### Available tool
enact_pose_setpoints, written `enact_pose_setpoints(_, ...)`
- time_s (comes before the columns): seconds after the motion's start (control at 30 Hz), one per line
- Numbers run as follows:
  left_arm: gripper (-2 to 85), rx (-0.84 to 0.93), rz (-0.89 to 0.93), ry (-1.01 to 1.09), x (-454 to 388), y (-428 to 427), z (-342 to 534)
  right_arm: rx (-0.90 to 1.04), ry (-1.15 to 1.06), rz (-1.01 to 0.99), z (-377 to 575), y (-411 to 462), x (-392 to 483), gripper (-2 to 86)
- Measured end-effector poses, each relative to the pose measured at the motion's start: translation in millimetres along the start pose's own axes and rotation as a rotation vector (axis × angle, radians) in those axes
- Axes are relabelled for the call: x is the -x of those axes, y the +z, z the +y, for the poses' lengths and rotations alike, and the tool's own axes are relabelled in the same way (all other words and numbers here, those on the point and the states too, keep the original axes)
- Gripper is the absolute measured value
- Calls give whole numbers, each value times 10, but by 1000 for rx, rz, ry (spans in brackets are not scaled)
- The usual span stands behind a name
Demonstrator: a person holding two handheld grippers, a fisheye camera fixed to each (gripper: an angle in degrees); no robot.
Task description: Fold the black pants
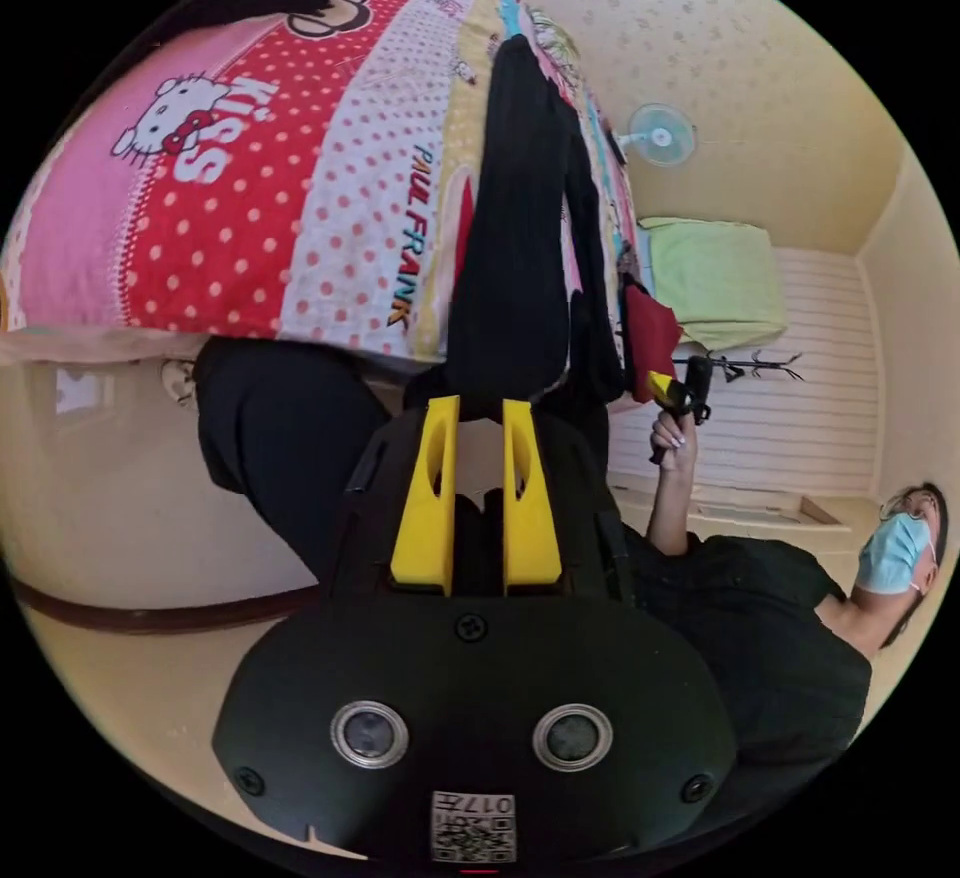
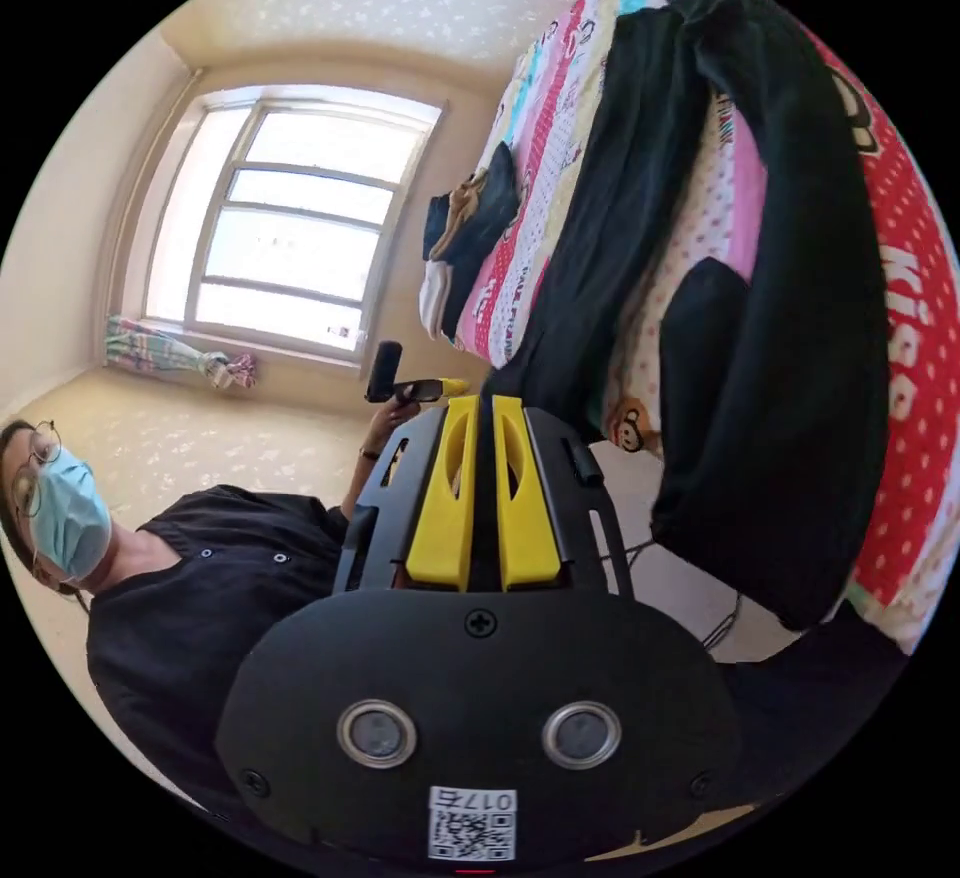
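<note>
The black pants [image 1: 510,218] lie lengthwise over a bed with a bright patterned sheet [image 1: 250,218], one end hanging off its edge. My left gripper [image 1: 481,401] has its yellow jaws closed on that hanging end. In the right gripper view the pants [image 2: 800,318] spread over the sheet [image 2: 900,338] in two dark bands, and my right gripper [image 2: 484,400] is shut on their edge at the bedside. A hand holds the right gripper [image 1: 680,393] beside the pants in the left gripper view. The left gripper [image 2: 430,386] sits close by in the right gripper view.
A person in a black top [image 2: 200,598] and a face mask stands beside the bed. A small pile of folded clothes [image 2: 470,218] rests on the bed's far end. A window [image 2: 280,228], a wall fan [image 1: 660,133], a green cloth [image 1: 715,278] and a coat stand [image 1: 750,365] surround the floor.
</note>
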State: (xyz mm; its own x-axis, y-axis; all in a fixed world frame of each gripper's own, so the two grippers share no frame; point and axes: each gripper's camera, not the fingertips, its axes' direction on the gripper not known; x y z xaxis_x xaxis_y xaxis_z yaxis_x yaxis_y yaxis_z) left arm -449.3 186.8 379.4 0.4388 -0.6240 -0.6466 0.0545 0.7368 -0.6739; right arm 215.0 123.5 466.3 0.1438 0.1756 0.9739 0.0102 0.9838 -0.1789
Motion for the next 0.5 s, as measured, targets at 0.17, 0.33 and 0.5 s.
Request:
enact_pose_setpoints(0.17, 98, -23, 21, 143, -486, 357, 161, -90, 168, 264, 356, -663, -472, 152)
enact_pose_setpoints(0.33, 104, 102, 13, 338, -1264, 1110, 36, -75, 208, 231, 499, -729, -960, 160)
enact_pose_setpoints(0.5, 104, 181, 81, 423, -1662, 1422, 52, 63, 105, -263, 705, -599, -1101, 52)
